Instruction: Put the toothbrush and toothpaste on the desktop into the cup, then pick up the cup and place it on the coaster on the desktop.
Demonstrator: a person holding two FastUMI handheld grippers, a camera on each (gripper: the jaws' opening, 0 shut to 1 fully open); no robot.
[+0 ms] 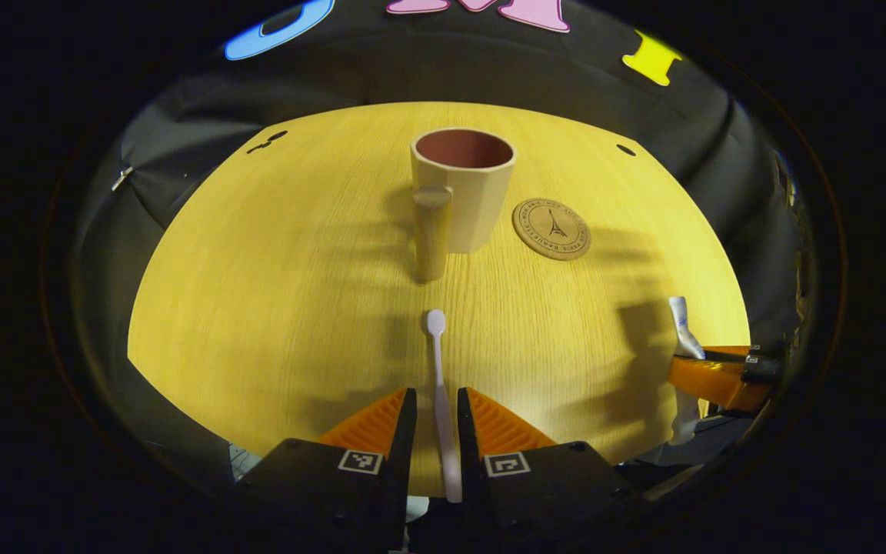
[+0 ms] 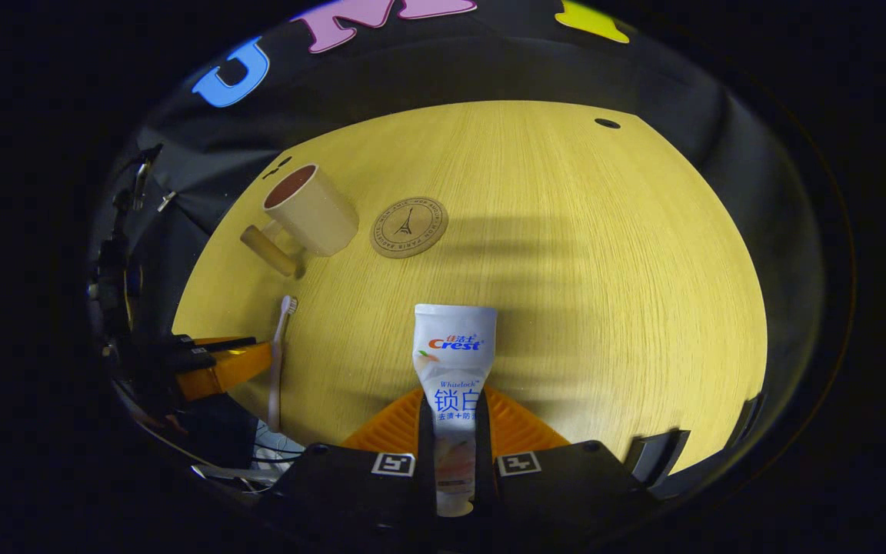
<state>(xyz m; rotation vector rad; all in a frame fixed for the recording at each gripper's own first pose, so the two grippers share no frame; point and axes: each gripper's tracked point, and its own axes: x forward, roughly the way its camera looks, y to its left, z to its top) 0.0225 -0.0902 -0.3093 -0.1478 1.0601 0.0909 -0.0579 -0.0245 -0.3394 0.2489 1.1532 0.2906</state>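
1. The left gripper (image 1: 437, 431) is clenched on the toothbrush (image 1: 438, 369), which points to 12 o'clock at the cup (image 1: 464, 188); its long overhang could strike the rim and tip it.
2. The right gripper (image 2: 454, 438) pinches the toothpaste (image 2: 454, 354); the soft tube may slip. The coaster (image 2: 409, 226) lies at 11 o'clock.
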